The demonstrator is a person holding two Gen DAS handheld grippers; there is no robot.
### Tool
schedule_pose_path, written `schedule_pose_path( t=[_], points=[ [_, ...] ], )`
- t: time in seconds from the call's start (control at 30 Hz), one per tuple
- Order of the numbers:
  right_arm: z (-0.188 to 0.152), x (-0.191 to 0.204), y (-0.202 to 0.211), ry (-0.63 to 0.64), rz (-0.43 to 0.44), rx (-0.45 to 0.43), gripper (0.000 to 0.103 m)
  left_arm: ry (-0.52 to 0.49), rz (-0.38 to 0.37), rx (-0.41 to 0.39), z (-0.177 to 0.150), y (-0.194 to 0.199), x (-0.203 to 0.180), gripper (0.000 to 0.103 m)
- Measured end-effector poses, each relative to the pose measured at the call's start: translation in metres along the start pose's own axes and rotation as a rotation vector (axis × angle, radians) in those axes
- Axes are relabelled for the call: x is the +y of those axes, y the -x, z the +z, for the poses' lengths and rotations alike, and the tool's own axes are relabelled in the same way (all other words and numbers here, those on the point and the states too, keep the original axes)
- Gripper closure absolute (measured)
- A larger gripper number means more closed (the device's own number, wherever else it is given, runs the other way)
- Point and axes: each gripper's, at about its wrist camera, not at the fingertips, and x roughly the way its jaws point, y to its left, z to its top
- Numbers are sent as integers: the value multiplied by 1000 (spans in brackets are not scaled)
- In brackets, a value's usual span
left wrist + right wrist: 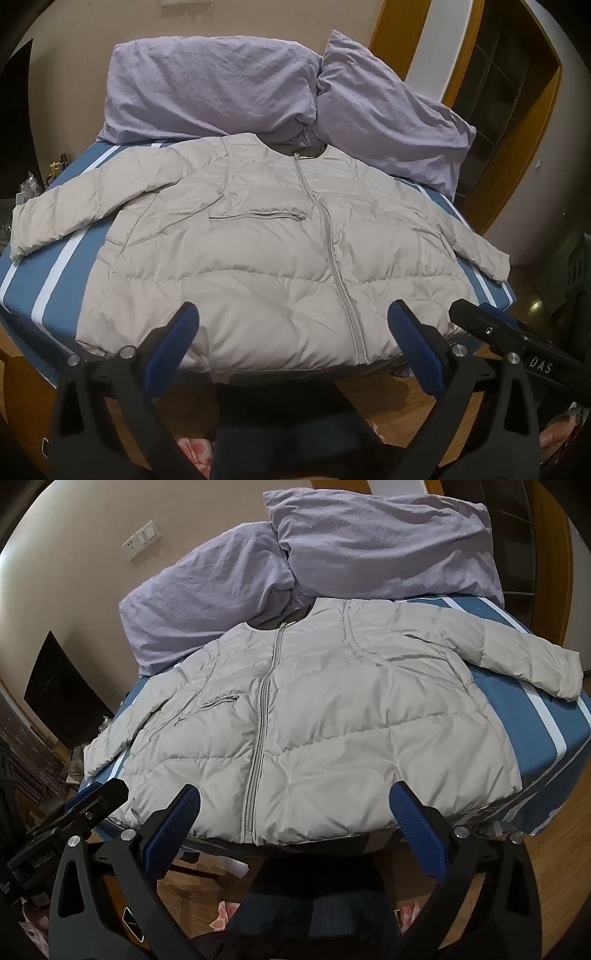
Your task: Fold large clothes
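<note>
A pale grey puffer jacket (266, 240) lies flat on the bed, zipped shut, collar at the far side, both sleeves spread outward. It also shows in the right wrist view (325, 716). My left gripper (293, 321) is open and empty, hovering just above the jacket's near hem, left of the zip. My right gripper (295, 801) is open and empty above the near hem, right of the zip. The right gripper's body shows at the lower right of the left wrist view (517, 343).
The bed has a blue sheet with white stripes (48, 273), also seen in the right wrist view (546, 731). Two lilac pillows (207, 85) (384, 542) lie at its head. Wooden floor (554, 849) lies below the near edge. A dark screen (62, 694) stands left.
</note>
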Motion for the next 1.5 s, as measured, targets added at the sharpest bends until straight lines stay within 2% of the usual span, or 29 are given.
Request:
schedule_pose_path(
  t=[1.5],
  points=[
    [-1,-2,-4,-5,2,8,1,6,-2,8,0,-1,0,2]
  ],
)
